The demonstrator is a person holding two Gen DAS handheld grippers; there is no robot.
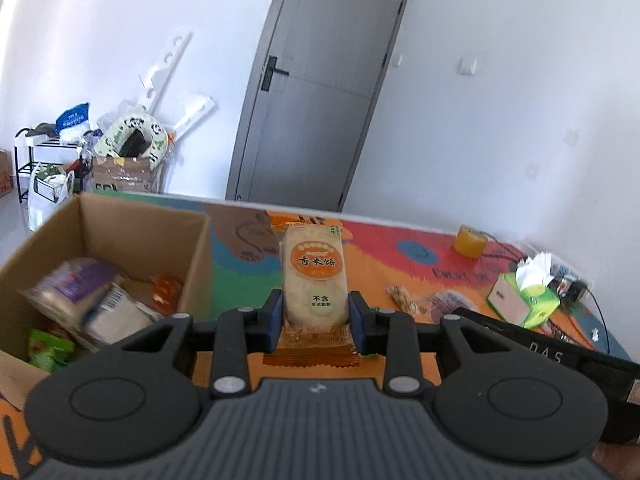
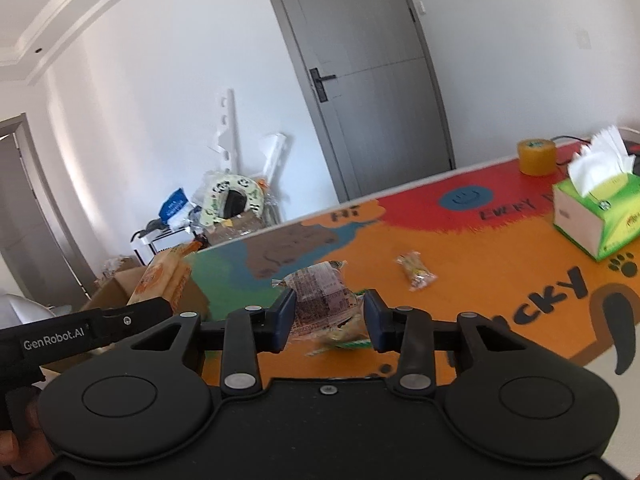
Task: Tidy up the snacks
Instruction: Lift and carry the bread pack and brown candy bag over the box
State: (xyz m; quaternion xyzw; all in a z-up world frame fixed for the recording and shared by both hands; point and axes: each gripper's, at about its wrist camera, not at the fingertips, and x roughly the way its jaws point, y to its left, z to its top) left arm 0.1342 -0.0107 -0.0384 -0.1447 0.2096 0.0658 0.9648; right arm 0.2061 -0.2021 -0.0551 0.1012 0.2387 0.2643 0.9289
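Note:
My left gripper [image 1: 315,322] is shut on an orange rice cracker pack [image 1: 314,280] and holds it above the table, just right of the open cardboard box [image 1: 132,216] that holds several snack packs. In the right wrist view the same pack [image 2: 162,280] shows at the left, over the box [image 2: 112,292]. My right gripper [image 2: 329,320] stands over a brown snack pack [image 2: 322,300] and a green-and-yellow wrapper [image 2: 344,338]; its jaws are apart, the left pad at the brown pack's side. A small peanut packet [image 2: 416,270] lies on the table to the right; it also shows in the left wrist view [image 1: 402,298].
The table has a colourful mat [image 2: 500,248]. A green tissue box [image 2: 596,216] and a yellow tape roll [image 2: 536,156] stand at the far right. A grey door [image 2: 372,76] and floor clutter [image 2: 228,208] lie behind the table.

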